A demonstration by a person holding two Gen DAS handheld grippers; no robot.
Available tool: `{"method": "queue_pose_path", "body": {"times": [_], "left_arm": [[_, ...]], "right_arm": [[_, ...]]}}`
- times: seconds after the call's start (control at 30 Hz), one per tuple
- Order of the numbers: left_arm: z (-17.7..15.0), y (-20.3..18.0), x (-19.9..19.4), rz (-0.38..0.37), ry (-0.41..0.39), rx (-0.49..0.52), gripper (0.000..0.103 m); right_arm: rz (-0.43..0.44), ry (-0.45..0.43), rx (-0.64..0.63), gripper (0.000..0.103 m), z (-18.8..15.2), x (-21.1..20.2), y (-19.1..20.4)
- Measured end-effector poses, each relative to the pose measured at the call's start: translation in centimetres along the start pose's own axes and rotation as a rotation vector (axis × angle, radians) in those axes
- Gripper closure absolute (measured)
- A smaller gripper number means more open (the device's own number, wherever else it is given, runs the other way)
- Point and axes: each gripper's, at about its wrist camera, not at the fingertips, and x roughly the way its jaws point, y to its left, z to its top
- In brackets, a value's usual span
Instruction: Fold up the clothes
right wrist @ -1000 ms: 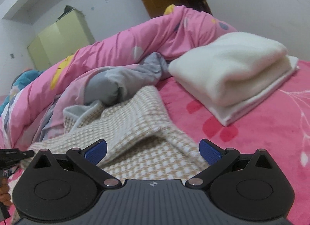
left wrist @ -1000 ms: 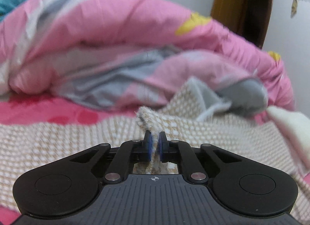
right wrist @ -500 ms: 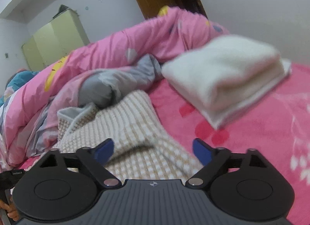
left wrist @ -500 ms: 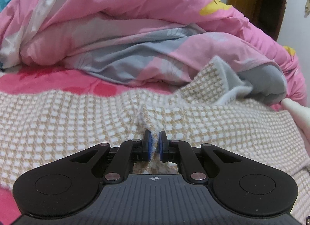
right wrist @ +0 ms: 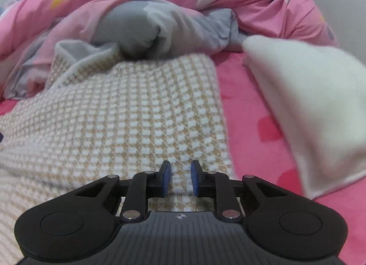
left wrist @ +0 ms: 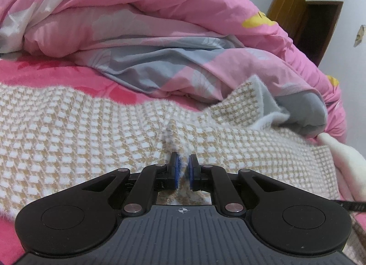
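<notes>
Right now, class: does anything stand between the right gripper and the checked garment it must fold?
Nothing visible does. The right gripper sits directly over the checked garment, its jaws narrowly parted with the cloth between them. The folded white blanket lies off to its right, the quilt beyond.

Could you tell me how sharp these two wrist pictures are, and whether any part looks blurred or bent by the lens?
Left wrist view: mostly sharp, the beige-and-white checked knit garment crisp, the brown wooden door frame bowed by the fisheye. Right wrist view: softer overall, the folded white fleece cloth smeared at its edges, likely motion blur; the right gripper itself stays sharp.
</notes>
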Motion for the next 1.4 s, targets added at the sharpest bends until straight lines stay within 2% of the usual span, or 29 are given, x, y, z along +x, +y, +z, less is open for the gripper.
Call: {"method": "queue_pose_path", "body": {"times": [0.03, 0.17, 0.27, 0.3, 0.37, 0.47, 0.53, 0.6, 0.77, 0.83, 0.93, 1.1, 1.13, 1.27, 1.3, 1.4], "left_arm": [[0.0, 0.2, 0.1, -0.006, 0.002, -0.010, 0.095], [0.1, 0.5, 0.1, -0.018, 0.009, -0.031, 0.095], [0.1, 0.6, 0.1, -0.021, 0.011, -0.037, 0.094], [0.1, 0.6, 0.1, -0.020, 0.012, -0.038, 0.094], [0.1, 0.6, 0.2, -0.017, 0.014, -0.037, 0.094], [0.1, 0.5, 0.1, -0.014, 0.015, -0.036, 0.094], [0.1, 0.6, 0.1, -0.015, 0.016, -0.038, 0.093], [0.1, 0.6, 0.1, -0.014, 0.016, -0.038, 0.093], [0.1, 0.6, 0.1, -0.012, 0.017, -0.038, 0.092], [0.1, 0.6, 0.1, -0.013, 0.018, -0.037, 0.092], [0.1, 0.7, 0.2, -0.013, 0.018, -0.038, 0.092], [0.1, 0.6, 0.2, -0.011, 0.019, -0.041, 0.091], [0.1, 0.7, 0.2, -0.011, 0.019, -0.042, 0.091], [0.2, 0.8, 0.2, -0.013, 0.020, -0.048, 0.091], [0.2, 0.8, 0.2, -0.013, 0.021, -0.049, 0.091], [0.2, 0.8, 0.3, -0.012, 0.023, -0.051, 0.090]], "right_arm": [[-0.005, 0.006, -0.002, 0.091, 0.8, -0.5, 0.2], [-0.021, 0.022, -0.019, 0.091, 0.9, 2.5, 0.2], [-0.035, 0.036, -0.036, 0.094, 1.0, 4.7, 0.4], [-0.049, 0.052, -0.064, 0.094, 1.7, 4.4, 0.8], [-0.043, 0.045, -0.006, 0.093, 3.6, 3.3, 0.8], [-0.053, -0.035, 0.018, 0.093, 5.1, 3.9, 0.4], [-0.047, 0.034, 0.047, 0.094, 4.3, 7.1, -0.5], [-0.047, 0.013, 0.028, 0.094, 4.6, 7.2, -0.4], [-0.038, -0.061, 0.113, 0.093, 7.8, 6.7, -1.6], [-0.025, 0.006, 0.148, 0.095, 7.7, 9.6, -2.4], [-0.025, 0.001, 0.139, 0.094, 8.6, 10.0, -2.5], [-0.025, -0.047, 0.143, 0.093, 10.0, 9.1, -3.3], [-0.025, -0.030, 0.131, 0.093, 9.8, 9.5, -3.4], [-0.109, -0.004, 0.084, 0.086, 9.6, 9.6, -3.5], [-0.117, -0.046, 0.119, 0.086, 9.8, 8.0, -3.9], [-0.045, -0.110, 0.138, 0.086, 8.9, 3.2, -3.9]]}}
